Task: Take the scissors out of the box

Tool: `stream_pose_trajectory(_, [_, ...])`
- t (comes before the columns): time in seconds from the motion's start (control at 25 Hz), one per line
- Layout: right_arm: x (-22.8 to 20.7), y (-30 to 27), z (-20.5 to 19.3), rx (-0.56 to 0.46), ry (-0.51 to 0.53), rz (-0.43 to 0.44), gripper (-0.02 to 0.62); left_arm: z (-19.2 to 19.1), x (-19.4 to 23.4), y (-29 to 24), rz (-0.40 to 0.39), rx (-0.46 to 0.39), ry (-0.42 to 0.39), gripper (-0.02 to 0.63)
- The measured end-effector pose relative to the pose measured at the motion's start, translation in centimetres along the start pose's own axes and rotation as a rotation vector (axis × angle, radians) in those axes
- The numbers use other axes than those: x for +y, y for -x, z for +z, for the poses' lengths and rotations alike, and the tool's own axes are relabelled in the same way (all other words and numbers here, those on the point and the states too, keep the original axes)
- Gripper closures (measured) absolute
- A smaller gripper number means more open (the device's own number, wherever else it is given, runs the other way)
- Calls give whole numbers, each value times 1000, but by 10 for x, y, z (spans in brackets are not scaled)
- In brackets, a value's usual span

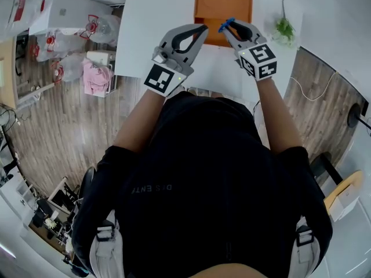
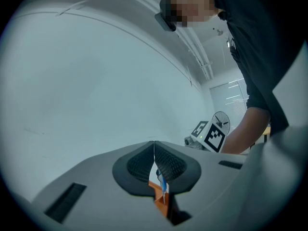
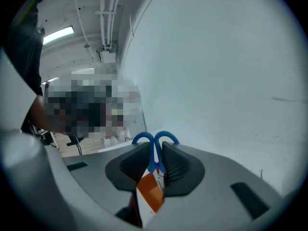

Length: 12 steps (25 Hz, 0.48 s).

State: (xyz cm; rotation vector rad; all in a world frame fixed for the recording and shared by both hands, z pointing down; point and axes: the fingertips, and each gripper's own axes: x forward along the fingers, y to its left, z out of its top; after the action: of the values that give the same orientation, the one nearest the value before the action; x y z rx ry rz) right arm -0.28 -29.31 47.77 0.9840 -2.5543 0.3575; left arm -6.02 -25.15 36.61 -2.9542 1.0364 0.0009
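The orange box (image 1: 223, 6) lies on the white table (image 1: 156, 16) straight ahead. Blue-handled scissors (image 1: 226, 23) hang above the box's near edge, with my right gripper (image 1: 226, 29) shut on them. In the right gripper view the two blue handle loops of the scissors (image 3: 155, 163) stick up past the pads, and the orange box (image 3: 150, 195) shows below. My left gripper (image 1: 203, 28) hovers just left of the scissors, its jaws shut with the tips touching and nothing between them. Through the slit of the left gripper (image 2: 154, 146) I see a blue part of the scissors (image 2: 162, 182) and the box (image 2: 159, 202).
A small green plant (image 1: 284, 28) stands on the table to the right of the box. Left of the table there is wooden floor with bags and clutter (image 1: 87, 62). The right gripper's marker cube (image 2: 215, 136) shows in the left gripper view.
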Motion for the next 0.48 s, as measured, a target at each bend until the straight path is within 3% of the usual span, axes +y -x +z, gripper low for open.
stream_pose_trajectory(0.48, [21,78,81,-225,25,20,506,34,-11,-9,-56,-10,-40,586])
